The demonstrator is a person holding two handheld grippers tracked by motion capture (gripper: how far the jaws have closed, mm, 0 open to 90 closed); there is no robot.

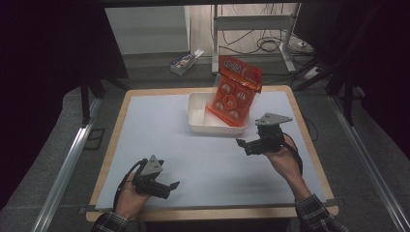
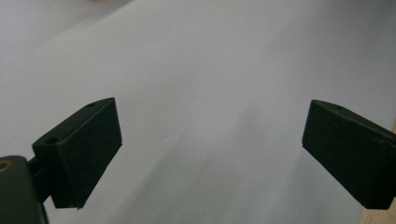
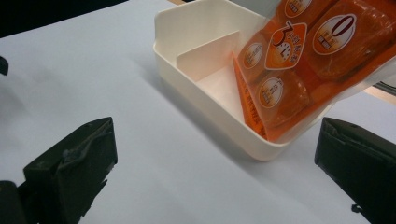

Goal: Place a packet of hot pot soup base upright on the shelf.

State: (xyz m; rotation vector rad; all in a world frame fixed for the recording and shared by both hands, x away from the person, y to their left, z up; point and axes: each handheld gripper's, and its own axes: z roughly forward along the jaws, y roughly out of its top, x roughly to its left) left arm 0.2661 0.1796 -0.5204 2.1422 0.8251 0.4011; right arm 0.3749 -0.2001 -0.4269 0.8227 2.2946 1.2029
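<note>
So the orange snack bag (image 1: 236,92) was standing on end in the right-hand compartment of the white bin (image 1: 197,111), leaning back with its top flopped well over the far rim. The bin sat toward the far middle of the table (image 1: 159,140), and the compartment left of the divider (image 3: 210,53) looked bare.

Biggest risk as I saw it: that bag was top-heavy and only propped. A nudge on the bin's near wall, or a grab too high on the crinkly film, could have tipped it over the back edge or dragged the light bin along the sheet. Pinching only the loose top flap could also have let it slide out of the jaws, since the film looked slick. Hard to say from the dim overhead shot whether the bag's bottom corner was wedged against the divider or just resting beside it.

The right gripper (image 1: 251,143) hung just in front of the bin's near right corner, jaws spread wide and holding nothing. In the right gripper view the bag sat ahead and to the upper right, near the right jaw but apart from it, with the bin wall in between. The left gripper (image 1: 167,186) was well apart from all that, low over the bare sheet near the front edge, jaws also spread with nothing between them.
</note>
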